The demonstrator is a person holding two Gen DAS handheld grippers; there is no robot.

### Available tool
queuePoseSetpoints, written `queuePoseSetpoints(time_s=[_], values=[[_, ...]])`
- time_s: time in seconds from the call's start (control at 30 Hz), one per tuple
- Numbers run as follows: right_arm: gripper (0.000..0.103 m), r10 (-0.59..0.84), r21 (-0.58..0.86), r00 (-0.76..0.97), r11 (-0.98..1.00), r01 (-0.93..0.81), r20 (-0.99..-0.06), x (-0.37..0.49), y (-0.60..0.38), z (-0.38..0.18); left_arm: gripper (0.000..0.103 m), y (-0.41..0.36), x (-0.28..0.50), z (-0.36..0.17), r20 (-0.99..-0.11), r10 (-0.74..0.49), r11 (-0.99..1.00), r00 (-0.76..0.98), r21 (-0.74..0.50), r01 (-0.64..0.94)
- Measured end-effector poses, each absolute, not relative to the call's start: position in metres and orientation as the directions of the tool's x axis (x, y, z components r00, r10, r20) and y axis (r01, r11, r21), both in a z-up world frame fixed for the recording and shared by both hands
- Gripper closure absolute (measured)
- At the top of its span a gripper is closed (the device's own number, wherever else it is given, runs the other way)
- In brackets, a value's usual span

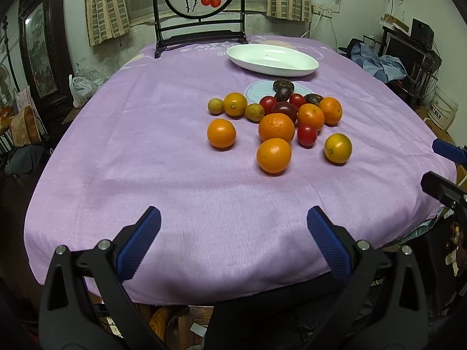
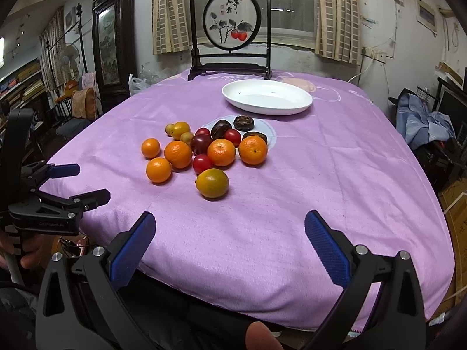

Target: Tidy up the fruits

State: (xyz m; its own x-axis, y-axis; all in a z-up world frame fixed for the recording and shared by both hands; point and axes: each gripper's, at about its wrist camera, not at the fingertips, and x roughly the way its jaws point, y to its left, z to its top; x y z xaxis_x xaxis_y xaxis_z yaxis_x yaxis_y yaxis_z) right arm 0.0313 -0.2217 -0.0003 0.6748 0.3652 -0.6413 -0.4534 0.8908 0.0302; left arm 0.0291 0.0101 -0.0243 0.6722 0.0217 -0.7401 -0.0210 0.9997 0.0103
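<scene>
A pile of fruit lies on the purple tablecloth: several oranges, red tomatoes, small yellow-green fruits and dark passion fruits. It also shows in the right wrist view, with a yellow-green orange nearest. An empty white oval dish stands behind the pile, also seen in the right wrist view. My left gripper is open and empty above the table's near edge. My right gripper is open and empty, to the right of the left one.
A framed round painting on a dark stand sits at the table's far edge. The other gripper shows at the left of the right wrist view. Clothes and furniture crowd the room to the right.
</scene>
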Motion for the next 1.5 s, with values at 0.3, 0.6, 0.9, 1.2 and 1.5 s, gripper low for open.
queuePoseSetpoints(time_s=[0.3, 0.6, 0.9, 1.2, 1.5], values=[[0.001, 0.361, 0.028, 0.682, 0.894, -0.447, -0.636, 0.041, -0.22, 0.005, 0.002, 0.013, 0.042, -0.026, -0.741, -0.002, 1.0, 0.671, -0.008, -0.005], [0.017, 0.426, 0.071, 0.608, 0.852, -0.519, -0.67, 0.067, -0.194, -0.02, 0.002, 0.027, 0.044, -0.034, -0.728, -0.045, 0.999, 0.684, -0.042, 0.021], [0.027, 0.419, 0.065, 0.568, 0.84, -0.538, -0.708, 0.104, -0.165, -0.045, 0.007, 0.03, 0.054, -0.038, -0.727, -0.094, 0.996, 0.68, -0.072, 0.06], [0.06, 0.39, 0.05, 0.552, 0.846, -0.531, -0.737, 0.118, -0.153, -0.065, 0.019, 0.026, 0.069, -0.041, -0.739, -0.144, 0.99, 0.658, -0.103, 0.102], [0.06, 0.426, 0.117, 0.572, 0.86, -0.497, -0.701, 0.102, -0.192, -0.045, 0.042, -0.004, 0.101, -0.046, -0.732, -0.243, 0.966, 0.636, -0.122, 0.229]])
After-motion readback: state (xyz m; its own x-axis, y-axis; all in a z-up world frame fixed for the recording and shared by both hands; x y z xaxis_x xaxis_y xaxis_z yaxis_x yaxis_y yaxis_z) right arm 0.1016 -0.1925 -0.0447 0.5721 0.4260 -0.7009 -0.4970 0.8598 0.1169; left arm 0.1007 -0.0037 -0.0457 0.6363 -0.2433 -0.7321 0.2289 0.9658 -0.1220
